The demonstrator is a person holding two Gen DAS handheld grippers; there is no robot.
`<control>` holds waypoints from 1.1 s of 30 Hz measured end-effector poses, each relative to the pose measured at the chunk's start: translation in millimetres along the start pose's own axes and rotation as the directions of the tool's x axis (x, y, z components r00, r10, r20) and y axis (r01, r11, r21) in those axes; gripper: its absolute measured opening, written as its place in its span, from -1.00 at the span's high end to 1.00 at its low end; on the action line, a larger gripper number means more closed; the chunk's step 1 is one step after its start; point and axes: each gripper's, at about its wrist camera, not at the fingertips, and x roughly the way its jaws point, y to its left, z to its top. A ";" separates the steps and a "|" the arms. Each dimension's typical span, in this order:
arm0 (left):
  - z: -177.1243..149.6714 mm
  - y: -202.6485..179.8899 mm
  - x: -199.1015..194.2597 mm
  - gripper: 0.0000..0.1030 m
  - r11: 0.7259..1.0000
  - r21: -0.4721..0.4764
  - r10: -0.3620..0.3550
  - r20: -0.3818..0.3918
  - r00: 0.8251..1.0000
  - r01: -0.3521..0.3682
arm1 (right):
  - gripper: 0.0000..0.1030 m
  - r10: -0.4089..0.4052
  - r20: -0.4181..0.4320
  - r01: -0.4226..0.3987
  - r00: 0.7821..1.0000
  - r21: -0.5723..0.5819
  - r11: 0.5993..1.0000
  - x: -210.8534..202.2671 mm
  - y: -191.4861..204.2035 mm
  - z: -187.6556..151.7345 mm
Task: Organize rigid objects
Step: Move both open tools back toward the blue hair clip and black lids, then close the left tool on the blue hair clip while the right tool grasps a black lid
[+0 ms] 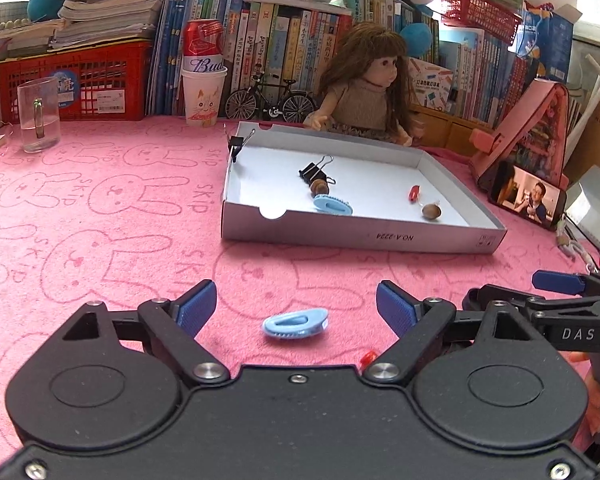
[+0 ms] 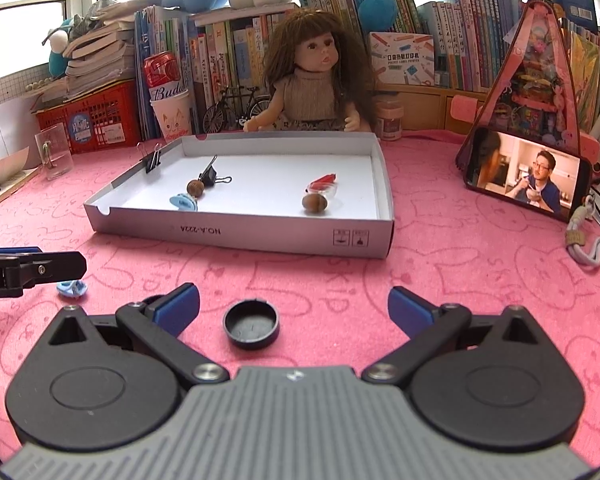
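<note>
The left matte-black plastic gripper carries blue ribbed pads and silver screws; the right black gripper has a grey ribbed housing.

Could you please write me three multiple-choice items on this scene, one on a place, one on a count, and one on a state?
1. Where does the black cap lie?
A. in the white box
B. on the pink cloth between the right gripper's fingers
C. on the red crate

2. How many black binder clips are at the white box?
A. two
B. four
C. none

3. How does the left gripper stand?
A. shut on the blue clip
B. open around the blue clip
C. open over the glass mug

Key: 1 B, the cap sits on the pink cloth within the right gripper. 2 A, one binder clip on the rim, one inside. 3 B, fingers apart, the blue clip untouched.
</note>
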 end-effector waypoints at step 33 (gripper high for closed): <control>-11.9 -4.2 4.2 0.20 0.998 0.040 0.047 -0.044 0.998 -0.045 | -0.40 0.016 -0.010 -0.017 1.000 -0.101 0.995 -0.8 21.2 -12.7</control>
